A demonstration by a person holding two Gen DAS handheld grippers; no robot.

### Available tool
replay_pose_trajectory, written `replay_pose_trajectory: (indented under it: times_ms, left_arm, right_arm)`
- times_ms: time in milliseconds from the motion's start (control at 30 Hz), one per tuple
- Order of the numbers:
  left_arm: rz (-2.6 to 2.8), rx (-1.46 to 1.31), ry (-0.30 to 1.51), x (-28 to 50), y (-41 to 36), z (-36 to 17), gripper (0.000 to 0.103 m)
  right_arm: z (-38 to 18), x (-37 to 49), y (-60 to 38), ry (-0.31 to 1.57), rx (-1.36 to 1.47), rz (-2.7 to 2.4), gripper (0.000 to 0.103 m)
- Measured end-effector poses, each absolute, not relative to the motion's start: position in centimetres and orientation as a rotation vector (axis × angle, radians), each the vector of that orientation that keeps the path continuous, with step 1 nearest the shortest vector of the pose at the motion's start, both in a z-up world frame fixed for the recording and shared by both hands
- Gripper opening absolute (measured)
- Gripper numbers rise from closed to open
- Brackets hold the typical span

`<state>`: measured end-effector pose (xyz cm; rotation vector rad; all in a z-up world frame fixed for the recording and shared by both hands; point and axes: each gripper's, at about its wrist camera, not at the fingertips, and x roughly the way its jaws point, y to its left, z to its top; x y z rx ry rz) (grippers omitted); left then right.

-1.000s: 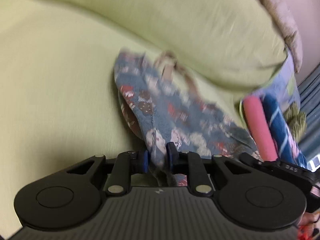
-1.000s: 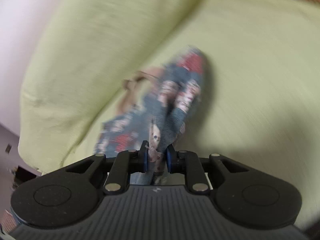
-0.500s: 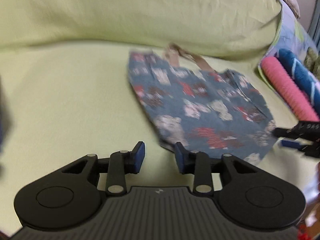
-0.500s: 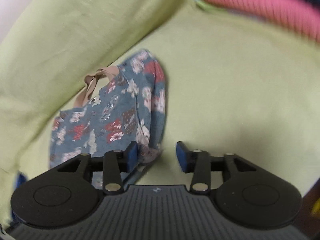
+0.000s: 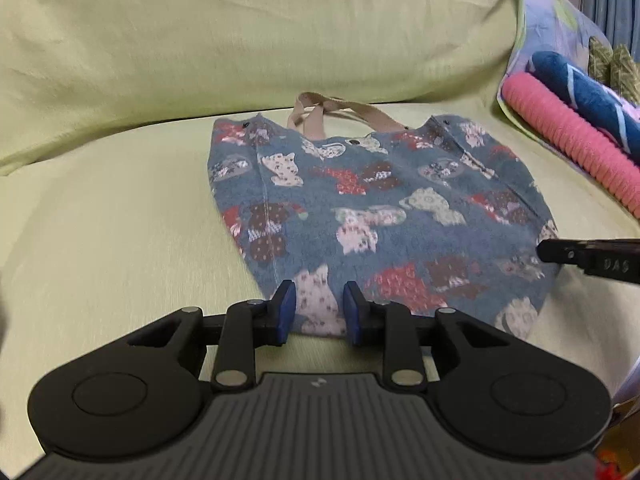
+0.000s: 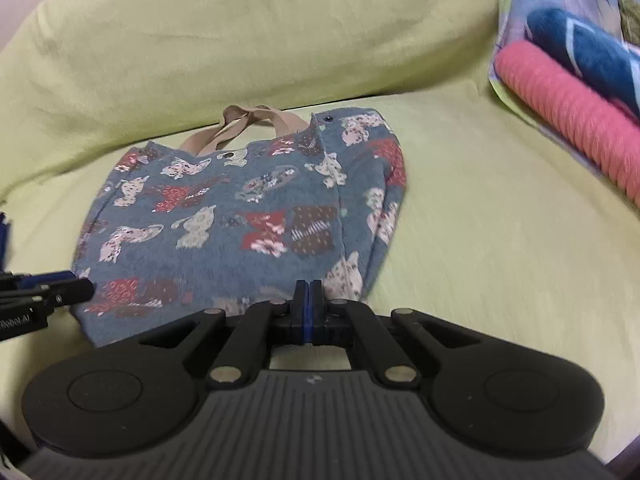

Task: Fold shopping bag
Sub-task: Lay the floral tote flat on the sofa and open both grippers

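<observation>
Left tongs (image 5: 316,306) released, right tongs (image 6: 308,304) clenched on nothing, both at the near edge of the bag (image 5: 372,216).
A second ago both tongs pinched the bag and held it up; half a second ago they had let go and stood apart. Now it lies flat on the green sofa (image 5: 100,240), handles (image 5: 320,114) toward the back cushion (image 5: 240,32), with rolled towels (image 5: 576,148) at the right edge.
</observation>
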<state>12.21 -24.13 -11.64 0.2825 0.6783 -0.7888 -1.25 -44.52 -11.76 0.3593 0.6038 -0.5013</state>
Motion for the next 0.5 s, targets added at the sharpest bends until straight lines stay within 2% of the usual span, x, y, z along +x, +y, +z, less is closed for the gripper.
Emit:
replay_pose_trajectory:
  times_ms: [100, 200, 267, 300, 333, 500]
  left_arm:
    - [-0.736, 0.268, 0.721, 11.4, -24.0, -11.3, 0.033]
    - [-0.678, 0.209, 0.845, 11.0, -23.6, -11.1, 0.037]
    - [-0.649, 0.204, 0.874, 10.2, -23.3, -11.2, 0.04]
    - [-0.642, 0.217, 0.885, 9.8, -23.3, -11.1, 0.042]
    - [-0.636, 0.224, 0.907, 9.4, -23.1, -11.0, 0.043]
    - [-0.623, 0.208, 0.955, 7.7, -22.5, -9.4, 0.044]
  right_arm:
    - [-12.0, -1.1, -44.3, 0.605, 0.375, -0.507, 0.0]
    - [-11.7, -1.4, -43.2, 0.642, 0.336, -0.519, 0.001]
    - [-11.7, -2.1, -42.6, 0.675, 0.352, -0.534, 0.011]
    - [-11.7, -2.4, -42.3, 0.692, 0.361, -0.542, 0.026]
    - [-11.8, -2.8, -42.2, 0.719, 0.379, -0.56, 0.036]
    - [-11.4, -5.0, -40.5, 0.757, 0.427, -0.542, 0.035]
